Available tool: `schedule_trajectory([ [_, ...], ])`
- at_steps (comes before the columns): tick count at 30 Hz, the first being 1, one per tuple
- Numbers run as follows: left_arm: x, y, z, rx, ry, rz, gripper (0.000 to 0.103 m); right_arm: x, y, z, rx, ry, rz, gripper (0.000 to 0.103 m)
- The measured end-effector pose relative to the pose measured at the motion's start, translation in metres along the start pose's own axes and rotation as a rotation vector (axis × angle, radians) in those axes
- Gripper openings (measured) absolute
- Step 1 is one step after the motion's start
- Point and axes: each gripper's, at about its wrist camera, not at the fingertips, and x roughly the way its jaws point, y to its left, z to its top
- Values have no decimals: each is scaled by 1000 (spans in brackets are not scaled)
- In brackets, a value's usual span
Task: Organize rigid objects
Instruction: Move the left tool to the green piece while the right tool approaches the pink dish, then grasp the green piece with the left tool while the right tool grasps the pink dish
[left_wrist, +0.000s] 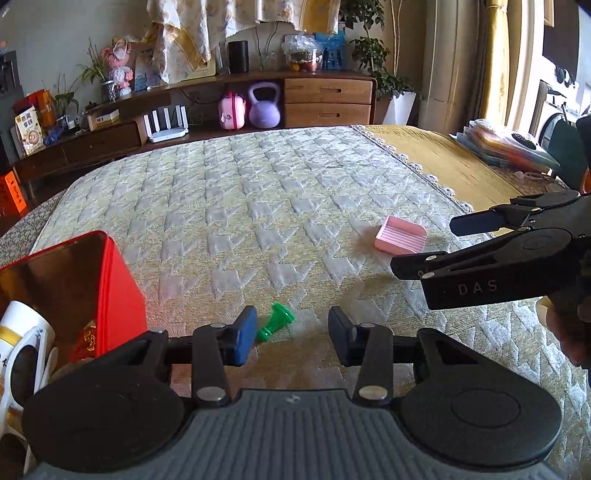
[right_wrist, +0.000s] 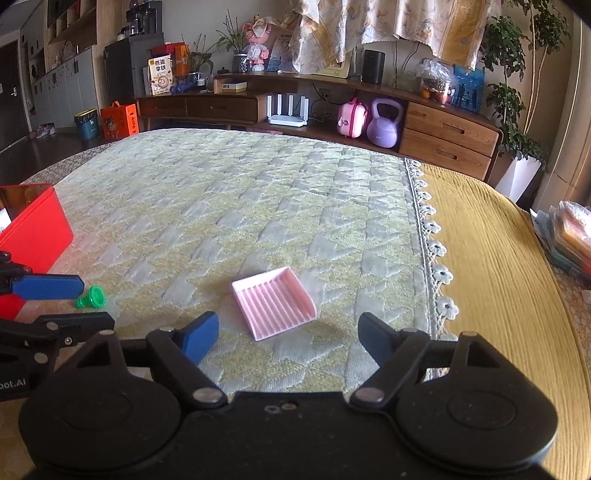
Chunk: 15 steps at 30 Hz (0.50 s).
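A small green plastic piece (left_wrist: 276, 325) lies on the quilted bed cover, just ahead of my open left gripper (left_wrist: 292, 334), nearer its left finger. It also shows in the right wrist view (right_wrist: 91, 297). A pink ribbed tray (right_wrist: 274, 301) lies on the cover just ahead of my open, empty right gripper (right_wrist: 288, 338); it shows in the left wrist view (left_wrist: 400, 238) too. A red tin box (left_wrist: 88, 291) stands open at the left with a white cup (left_wrist: 22, 343) and other things in it.
The quilted cover (right_wrist: 258, 206) spans the bed; a yellow blanket (right_wrist: 491, 258) lies to the right with a stack of colourful folders (right_wrist: 570, 236). A wooden sideboard (right_wrist: 443, 129) with a kettlebell stands beyond the bed's far edge.
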Motion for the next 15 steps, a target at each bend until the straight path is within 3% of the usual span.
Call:
schedule_trajectory([
  [6,3,9,-1,-32,-1,-10,33,7,-6,3,17,-12,12,78],
  [8,3,11,-1,-38,-3,-11,25,8,-6,3,20,-19,18,76],
  [15,1,13,-1,-42,-5,-6,10,4,-2,3,31,-44,20,49],
])
